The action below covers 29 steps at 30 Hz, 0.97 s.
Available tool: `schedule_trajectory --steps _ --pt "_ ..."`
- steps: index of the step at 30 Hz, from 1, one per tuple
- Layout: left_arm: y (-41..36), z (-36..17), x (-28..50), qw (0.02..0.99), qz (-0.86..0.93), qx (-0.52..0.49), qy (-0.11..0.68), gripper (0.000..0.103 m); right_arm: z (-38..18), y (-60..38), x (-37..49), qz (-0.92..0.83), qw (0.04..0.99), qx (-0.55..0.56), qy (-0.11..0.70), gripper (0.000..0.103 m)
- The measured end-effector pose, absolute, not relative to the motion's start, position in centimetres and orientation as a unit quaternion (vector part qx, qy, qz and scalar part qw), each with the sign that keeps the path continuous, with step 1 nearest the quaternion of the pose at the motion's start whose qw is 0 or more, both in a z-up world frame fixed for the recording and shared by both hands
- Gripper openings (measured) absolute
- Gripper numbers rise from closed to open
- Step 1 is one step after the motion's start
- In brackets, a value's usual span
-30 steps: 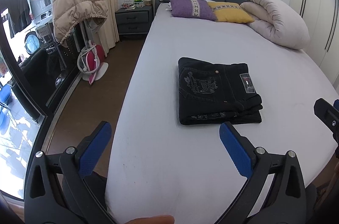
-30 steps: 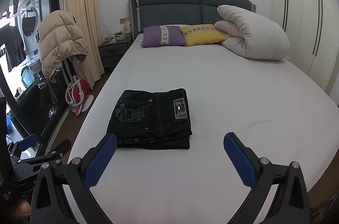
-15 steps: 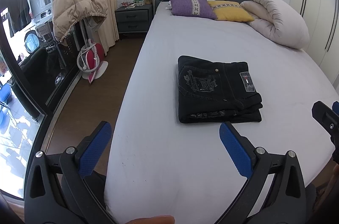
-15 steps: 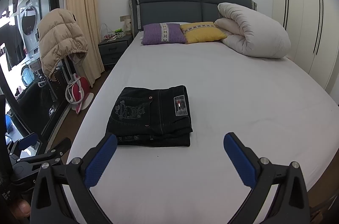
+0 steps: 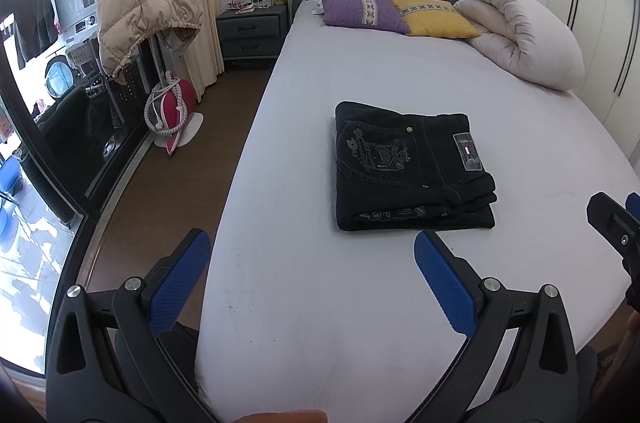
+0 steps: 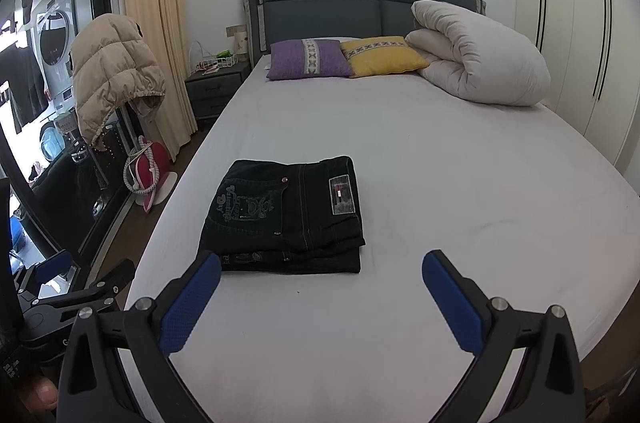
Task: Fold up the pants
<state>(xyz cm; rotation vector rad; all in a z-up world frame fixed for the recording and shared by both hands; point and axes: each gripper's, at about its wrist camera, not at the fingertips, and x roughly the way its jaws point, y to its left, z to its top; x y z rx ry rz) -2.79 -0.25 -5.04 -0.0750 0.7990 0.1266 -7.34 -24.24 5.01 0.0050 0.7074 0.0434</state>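
Black pants [image 5: 412, 173] lie folded in a tidy stack mid-bed [image 5: 400, 83], at twelve o'clock of the left gripper [image 5: 310, 267] and eleven o'clock of the right gripper [image 6: 322, 287], both spread wide and empty, best drawn back without snagging the stack.

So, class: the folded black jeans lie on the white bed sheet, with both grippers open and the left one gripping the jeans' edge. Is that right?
Not quite. The left gripper grips nothing; the left wrist view shows it open, short of the folded black jeans on the white bed sheet. The right gripper is open too.
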Motion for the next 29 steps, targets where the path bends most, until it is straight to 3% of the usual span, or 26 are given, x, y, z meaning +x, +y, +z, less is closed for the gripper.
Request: schedule_trajectory --steps 29 --pt "0.9 -5.6 -2.0 0.917 0.051 -0.033 0.395 0.103 3.5 -25.4 -6.2 0.021 0.925 0.010 0.380 0.103"
